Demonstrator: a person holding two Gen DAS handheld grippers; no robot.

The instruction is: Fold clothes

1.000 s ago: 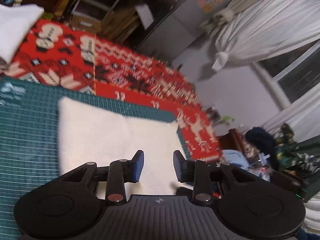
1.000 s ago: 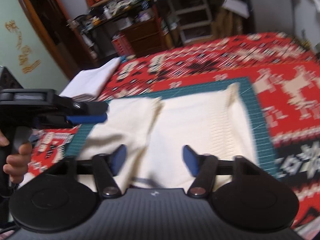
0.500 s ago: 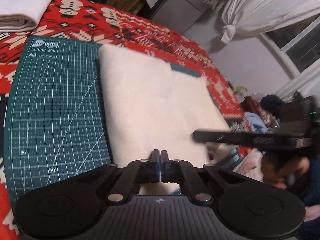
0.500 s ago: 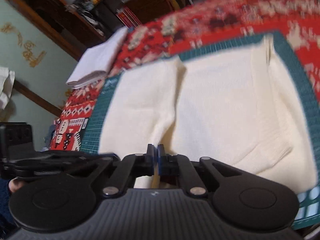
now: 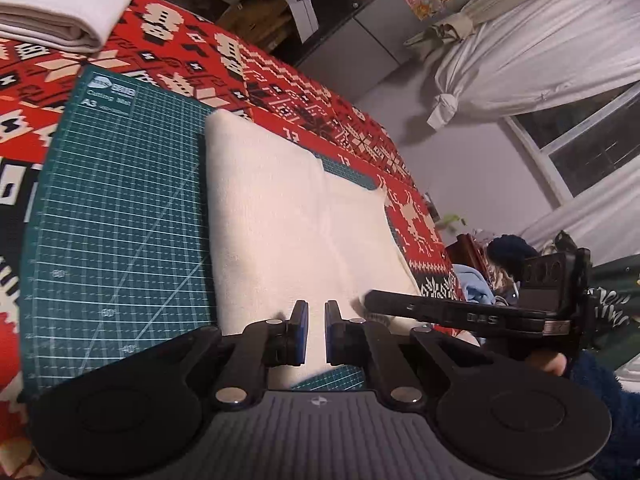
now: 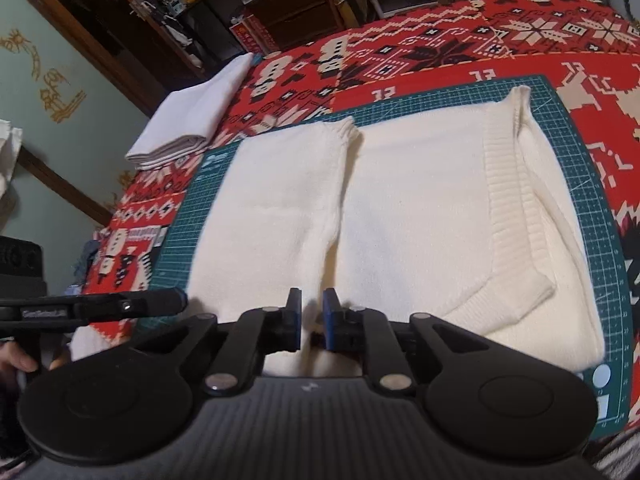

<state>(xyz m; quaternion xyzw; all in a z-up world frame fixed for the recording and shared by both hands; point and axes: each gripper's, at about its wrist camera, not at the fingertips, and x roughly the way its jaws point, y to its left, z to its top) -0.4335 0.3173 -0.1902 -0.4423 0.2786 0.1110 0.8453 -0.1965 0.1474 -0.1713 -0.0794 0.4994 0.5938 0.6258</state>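
Half a second ago both pairs of jaws were pinched tight at the near hem; now the left gripper (image 5: 316, 332) and the right gripper (image 6: 307, 320) each stand with a narrow gap, and cream knit shows through both gaps, so the cloth seems to have been let go, though whether a fold of it is still caught between the pads cannot be told for sure. I read that as the end of one fold: the sweater (image 6: 360, 216) lies flat and the grippers are free for the next grasp. Just ahead of the right jaws the hem runs under the fingertips, with a folded panel ahead to the left, the body straight ahead and to the right, and the ribbed band (image 6: 508, 208) further right, slanting away. In the left view the sweater starts at the jaws and stretches away ahead and slightly right, while bare mat (image 5: 120, 220) lies ahead to the left; the other gripper's finger reaches in from the right, close beside the jaws. Beyond the mat's far edge is the red blanket (image 6: 440, 40), and far ahead to the left a folded white stack (image 5: 68, 12) sits well apart from the sweater.
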